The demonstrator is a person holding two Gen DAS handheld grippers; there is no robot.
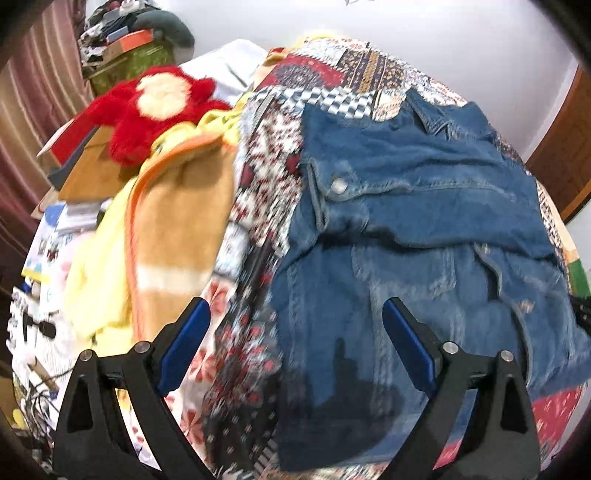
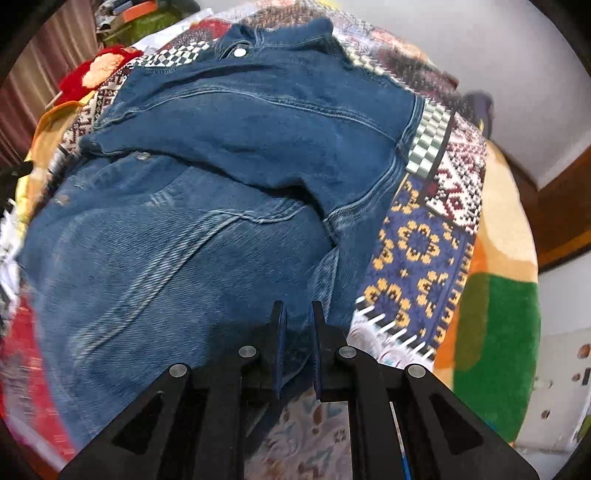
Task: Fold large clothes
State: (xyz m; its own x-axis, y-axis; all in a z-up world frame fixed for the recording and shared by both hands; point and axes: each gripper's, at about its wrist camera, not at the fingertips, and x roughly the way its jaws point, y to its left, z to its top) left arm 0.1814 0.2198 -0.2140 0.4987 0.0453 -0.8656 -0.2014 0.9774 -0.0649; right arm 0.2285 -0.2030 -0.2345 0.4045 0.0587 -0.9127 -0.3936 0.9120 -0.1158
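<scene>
Could slip: thick denim jacket (image 2: 207, 155) pinched at just one low edge by the right hand-held gripper (image 2: 297, 325), jaws squeezed almost together on a bit of blue cloth. Heavy cloth, small bite, so a quick pull might tug it free. Could also drag the patchwork bedspread (image 2: 417, 236) along and bunch it up. Left hand-held gripper (image 1: 295, 325) wide apart, holding nothing, hanging over the near left part of the jacket. With only one side held, fold might go crooked or lumpy.

Jacket spread on the bed, on top of the bedspread, partly folded already, top half lying over the bottom half. Collar (image 2: 258, 35) pointing to the far end of the bed, hem toward the grippers. Long way running from near to far. Red plush toy (image 1: 155, 107) and yellow-brown blanket (image 1: 177, 221) off to the left, not touching the fold.
</scene>
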